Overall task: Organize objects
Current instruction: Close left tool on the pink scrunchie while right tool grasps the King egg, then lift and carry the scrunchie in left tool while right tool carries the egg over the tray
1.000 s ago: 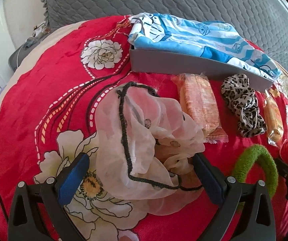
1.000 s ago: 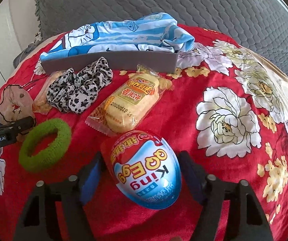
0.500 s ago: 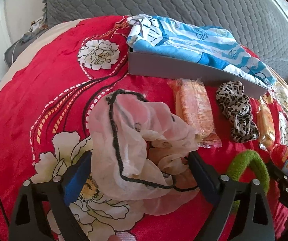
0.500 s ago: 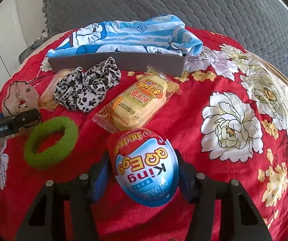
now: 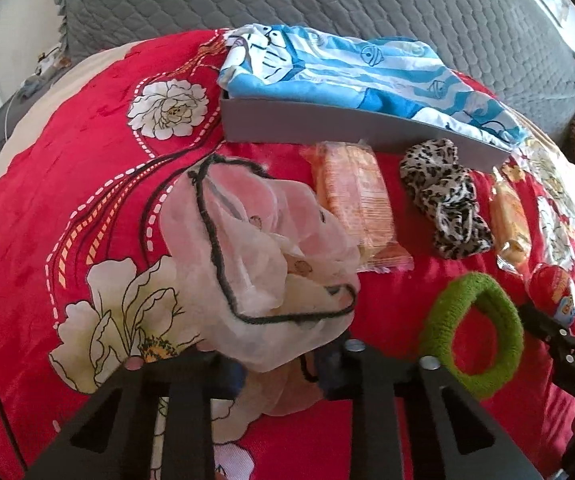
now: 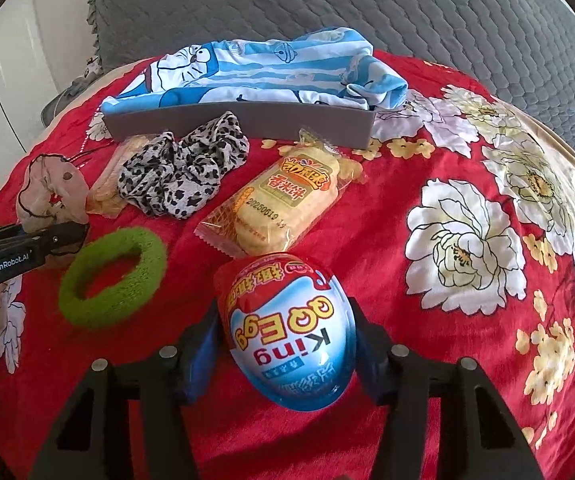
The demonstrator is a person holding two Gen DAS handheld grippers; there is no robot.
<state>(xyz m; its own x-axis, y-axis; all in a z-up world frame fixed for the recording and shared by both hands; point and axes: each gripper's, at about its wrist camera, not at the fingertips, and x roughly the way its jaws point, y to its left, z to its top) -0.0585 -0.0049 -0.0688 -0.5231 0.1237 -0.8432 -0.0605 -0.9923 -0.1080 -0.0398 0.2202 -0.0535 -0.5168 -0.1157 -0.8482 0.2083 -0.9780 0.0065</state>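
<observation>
Pink scrunchie [image 5: 255,264] sits lower centre of the left wrist view, bunched straight ahead of the left gripper [image 5: 283,364], whose jaws have just been closing and now pinch its near hem. Grey tray [image 5: 327,124] lies above it at upper centre, long axis running left-right across the frame, blue striped cloth [image 5: 351,64] draped over it. So the carry looks to be straight up-frame. Cracker pack [image 5: 355,200], leopard scrunchie [image 5: 443,196] and green hair band [image 5: 475,332] are further right.

Right wrist view: left gripper enters at far left, green hair band [image 6: 113,276] just right of it. Toy egg [image 6: 291,328] at lower centre, long axis pointing up-frame, clamped between the right gripper [image 6: 287,364] pads. Wafer pack [image 6: 283,204] lies between egg and tray [image 6: 247,120], so lift over it.
</observation>
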